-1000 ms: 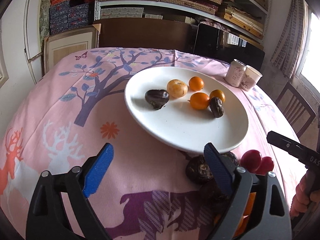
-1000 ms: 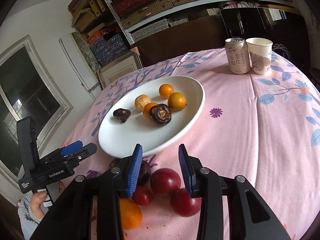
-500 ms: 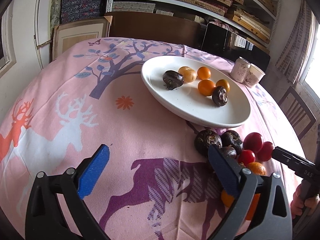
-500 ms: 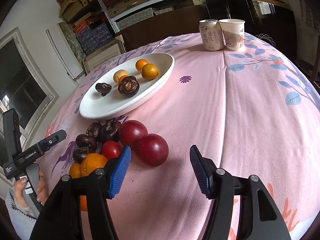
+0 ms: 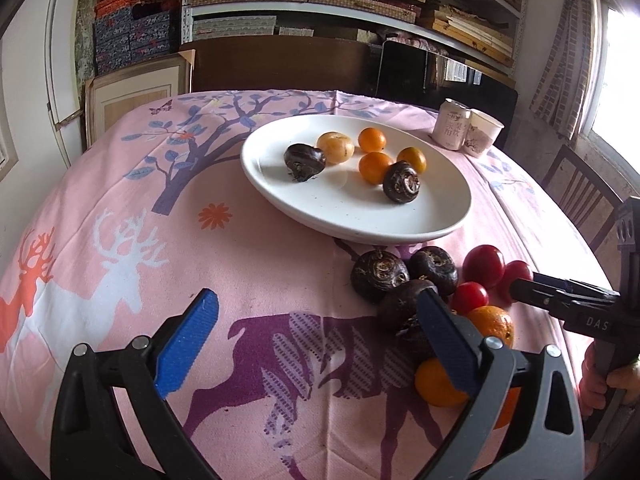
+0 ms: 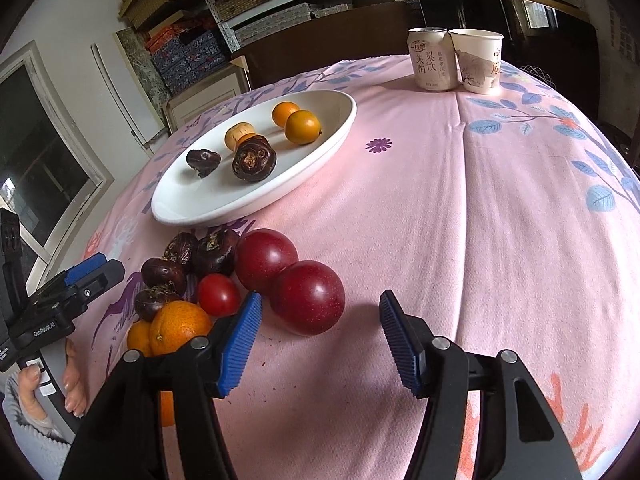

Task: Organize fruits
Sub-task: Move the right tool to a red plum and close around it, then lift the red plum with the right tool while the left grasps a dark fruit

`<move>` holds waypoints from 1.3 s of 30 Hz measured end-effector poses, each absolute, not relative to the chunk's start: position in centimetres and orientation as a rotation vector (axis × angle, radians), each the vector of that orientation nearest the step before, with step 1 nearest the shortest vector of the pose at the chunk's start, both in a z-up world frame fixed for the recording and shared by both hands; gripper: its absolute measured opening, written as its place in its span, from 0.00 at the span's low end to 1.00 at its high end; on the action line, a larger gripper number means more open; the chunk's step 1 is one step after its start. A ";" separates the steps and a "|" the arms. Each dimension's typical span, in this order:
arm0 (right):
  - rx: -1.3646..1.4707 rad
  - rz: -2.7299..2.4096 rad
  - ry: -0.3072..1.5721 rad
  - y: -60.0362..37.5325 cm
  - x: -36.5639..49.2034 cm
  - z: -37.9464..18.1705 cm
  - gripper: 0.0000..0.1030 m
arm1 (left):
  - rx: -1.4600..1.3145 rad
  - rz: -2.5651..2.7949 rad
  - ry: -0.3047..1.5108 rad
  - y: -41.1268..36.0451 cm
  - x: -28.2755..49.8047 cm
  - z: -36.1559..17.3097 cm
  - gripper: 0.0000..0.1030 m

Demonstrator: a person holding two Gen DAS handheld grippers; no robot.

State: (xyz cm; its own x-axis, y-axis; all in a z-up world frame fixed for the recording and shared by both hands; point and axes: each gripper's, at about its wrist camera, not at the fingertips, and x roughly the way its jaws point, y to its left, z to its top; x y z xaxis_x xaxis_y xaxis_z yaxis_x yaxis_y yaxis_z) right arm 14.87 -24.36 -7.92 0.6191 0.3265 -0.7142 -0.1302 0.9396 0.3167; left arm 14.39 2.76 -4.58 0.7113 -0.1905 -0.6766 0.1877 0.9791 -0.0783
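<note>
A white plate (image 5: 352,216) (image 6: 208,200) holds two dark water chestnuts, several small oranges and a pale yellow fruit. In front of it, on the pink cloth, lies a pile: dark water chestnuts (image 5: 380,276), red plums (image 6: 308,298), a small red tomato (image 6: 218,294) and oranges (image 6: 178,326). My left gripper (image 5: 316,304) is open over bare cloth, its right finger in front of the chestnuts. My right gripper (image 6: 320,308) is open, with the nearest plum just beyond its tips, near the left pad, and untouched.
A drink can (image 6: 432,60) and a paper cup (image 6: 478,60) stand at the far edge of the table. A wooden chair (image 5: 580,192) stands to the right. Shelves with boxes fill the wall behind. Hands hold each gripper's handle.
Both grippers have drawn back from the plate toward the pile of loose fruit. The right jaws have spread much wider; the left jaws have widened a little.
</note>
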 end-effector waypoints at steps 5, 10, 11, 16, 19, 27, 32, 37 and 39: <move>0.248 0.275 0.870 -24.2 15.1 -8.0 0.52 | 0.061 -0.268 0.754 0.7 14.0 -4.9 0.94; 0.258 0.287 0.872 -24.2 15.2 -8.1 0.39 | 0.129 -0.296 0.753 -1.3 14.1 -5.3 0.95; 0.265 0.301 0.877 -24.1 15.3 -8.2 0.38 | 0.134 -0.299 0.758 -1.5 14.3 -5.4 0.95; 0.271 0.301 0.875 -24.0 15.2 -8.2 0.38 | 0.130 -0.306 0.771 -2.2 15.3 -5.5 0.95; 0.279 0.301 0.875 -24.1 15.2 -8.1 0.38 | 0.105 -0.324 0.794 -2.1 15.6 -5.8 0.95; 0.314 0.286 0.865 -24.8 15.1 -8.0 0.38 | -0.088 -0.452 0.863 -0.2 17.1 -6.3 0.73; 0.331 0.281 0.861 -25.2 15.1 -7.9 0.38 | -0.122 -0.488 0.894 -0.1 17.3 -6.7 0.73; 0.341 0.282 0.853 -25.4 15.0 -7.8 0.38 | -0.096 -0.517 0.903 -0.9 17.0 -6.9 0.62; 0.341 0.282 0.854 -25.4 15.1 -7.9 0.38 | -0.100 -0.521 0.905 -0.9 17.1 -6.9 0.61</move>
State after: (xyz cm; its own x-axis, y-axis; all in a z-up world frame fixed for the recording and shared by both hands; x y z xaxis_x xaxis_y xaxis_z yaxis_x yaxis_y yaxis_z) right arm 15.06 -25.42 -7.85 0.6261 0.3753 -0.6835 -0.1060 0.9093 0.4023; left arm 17.08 -0.94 -6.90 0.5026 -0.4717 -0.7245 0.3895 0.8717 -0.2974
